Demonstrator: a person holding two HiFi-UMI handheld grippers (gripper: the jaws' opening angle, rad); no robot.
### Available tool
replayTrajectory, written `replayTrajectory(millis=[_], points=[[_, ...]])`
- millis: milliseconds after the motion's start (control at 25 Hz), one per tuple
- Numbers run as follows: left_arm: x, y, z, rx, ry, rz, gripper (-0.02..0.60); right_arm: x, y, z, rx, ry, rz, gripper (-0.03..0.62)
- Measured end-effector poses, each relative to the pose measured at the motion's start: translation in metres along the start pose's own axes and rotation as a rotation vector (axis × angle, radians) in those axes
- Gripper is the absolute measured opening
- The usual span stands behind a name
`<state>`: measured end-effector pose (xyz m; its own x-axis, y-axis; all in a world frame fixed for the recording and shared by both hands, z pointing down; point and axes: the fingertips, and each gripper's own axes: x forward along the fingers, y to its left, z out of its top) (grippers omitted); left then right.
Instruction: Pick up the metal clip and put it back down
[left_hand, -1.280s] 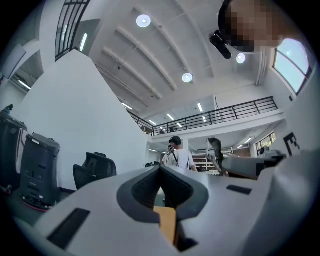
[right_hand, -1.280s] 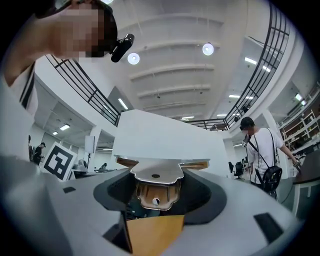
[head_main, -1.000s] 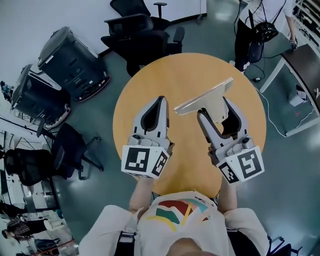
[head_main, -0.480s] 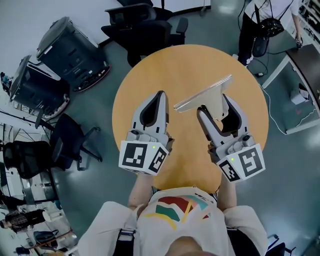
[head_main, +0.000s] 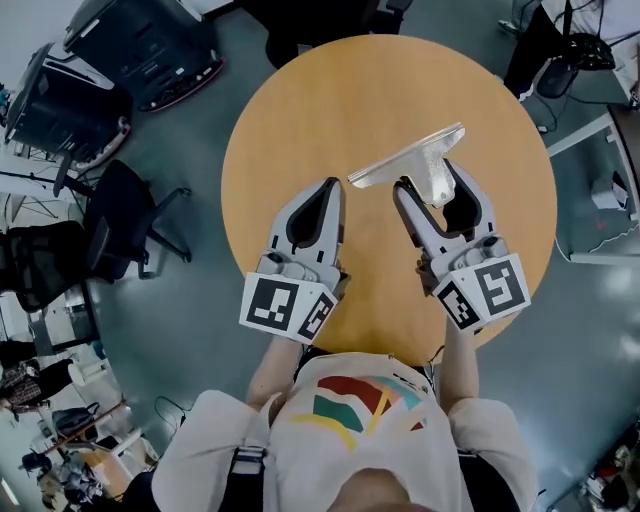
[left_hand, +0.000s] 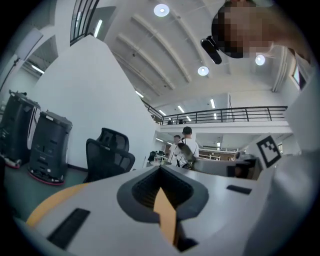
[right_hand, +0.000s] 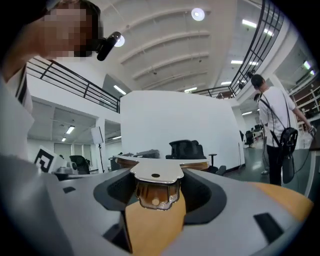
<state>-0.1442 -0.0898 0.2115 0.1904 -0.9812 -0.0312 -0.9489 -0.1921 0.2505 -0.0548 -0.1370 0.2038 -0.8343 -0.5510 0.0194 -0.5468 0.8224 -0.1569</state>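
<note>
A shiny metal clip (head_main: 408, 160) with a long flat bar and a short handle is held over the round wooden table (head_main: 330, 100). My right gripper (head_main: 428, 182) is shut on the clip's handle, and the bar sticks out crosswise beyond the fingertips. The right gripper view has the clip (right_hand: 155, 176) dead centre between the jaws, with table wood showing below it. My left gripper (head_main: 332, 186) hovers to the left of the clip, shut, holding nothing. A small gap separates it from the bar's left end.
Black office chairs (head_main: 120, 225) and dark wheeled machines (head_main: 130, 45) stand on the floor to the left. A standing person (head_main: 560, 45) and a desk (head_main: 600, 190) are at the right. The table's far half (head_main: 380, 70) is bare wood.
The head view has swung so the table sits higher and fuller in frame. Both grippers keep their pose, and the right one still holds the clip.
</note>
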Motion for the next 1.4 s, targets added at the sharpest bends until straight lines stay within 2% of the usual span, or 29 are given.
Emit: replayTrajectory(millis=[160,280,400,520,600,720,960,1160,1280,1400], points=[[-0.008,0.032,-0.07,-0.118,0.12,0.042,0.043,0.079,-0.016,-0.083,0.098,0.182,0.06,0.295],[-0.009,0.073,-0.111,-0.23,0.169,0.1,0.043,0.15,-0.026,-0.145,0.071,0.313,0.076,0.295],[-0.01,0.126,-0.145,-0.277,0.188,0.174,0.043,0.216,-0.036,-0.208,0.017,0.418,0.105,0.293],[-0.021,0.168,-0.173,-0.343,0.181,0.272,0.043,0.258,-0.045,-0.272,-0.027,0.528,0.115,0.295],[-0.024,0.186,-0.188,-0.408,0.156,0.287,0.043,0.281,-0.048,-0.309,-0.036,0.587,0.113,0.295],[-0.016,0.196,-0.213,-0.44,0.16,0.26,0.043,0.304,-0.049,-0.343,-0.072,0.613,0.084,0.295],[-0.018,0.204,-0.253,-0.508,0.161,0.267,0.043,0.316,-0.043,-0.38,-0.249,0.64,0.01,0.295],[-0.022,0.211,-0.246,-0.52,0.154,0.249,0.043,0.325,-0.034,-0.378,-0.253,0.63,-0.001,0.296],[-0.026,0.212,-0.232,-0.508,0.144,0.242,0.043,0.326,-0.03,-0.36,-0.294,0.596,-0.018,0.296],[-0.029,0.191,-0.206,-0.469,0.126,0.217,0.043,0.301,-0.021,-0.305,-0.291,0.52,-0.026,0.296]])
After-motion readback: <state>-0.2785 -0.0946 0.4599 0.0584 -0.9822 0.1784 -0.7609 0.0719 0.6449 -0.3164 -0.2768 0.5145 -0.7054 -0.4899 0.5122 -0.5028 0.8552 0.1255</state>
